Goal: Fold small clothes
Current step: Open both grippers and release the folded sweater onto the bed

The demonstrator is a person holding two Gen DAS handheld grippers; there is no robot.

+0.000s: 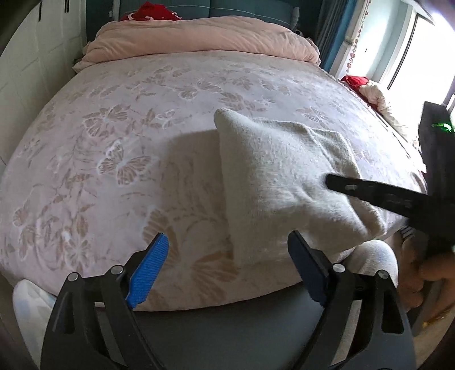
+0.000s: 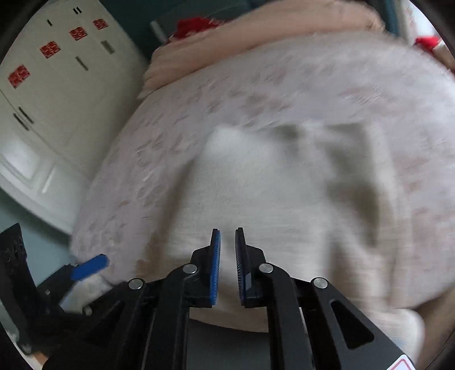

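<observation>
A white fleecy garment (image 1: 278, 176) lies folded on the pink butterfly-patterned bed cover (image 1: 113, 142), near the bed's front right edge. My left gripper (image 1: 227, 236) stands open just above the front edge; the garment's near corner lies close to its right finger, and the pads touch nothing. My right gripper (image 1: 341, 186) reaches in from the right over the garment's right side. In the blurred right wrist view the right gripper (image 2: 227, 230) hangs over the garment (image 2: 256, 185) with its blue pads almost together and nothing between them. A blue pad (image 2: 91, 266) of the left gripper shows at lower left.
A rolled pink duvet (image 1: 199, 37) lies across the head of the bed with a red cushion (image 1: 153, 11) behind it. White wardrobe doors (image 2: 57, 85) stand along the left side. A bright window (image 1: 421, 57) and red and pink bedding (image 1: 369, 88) are on the right.
</observation>
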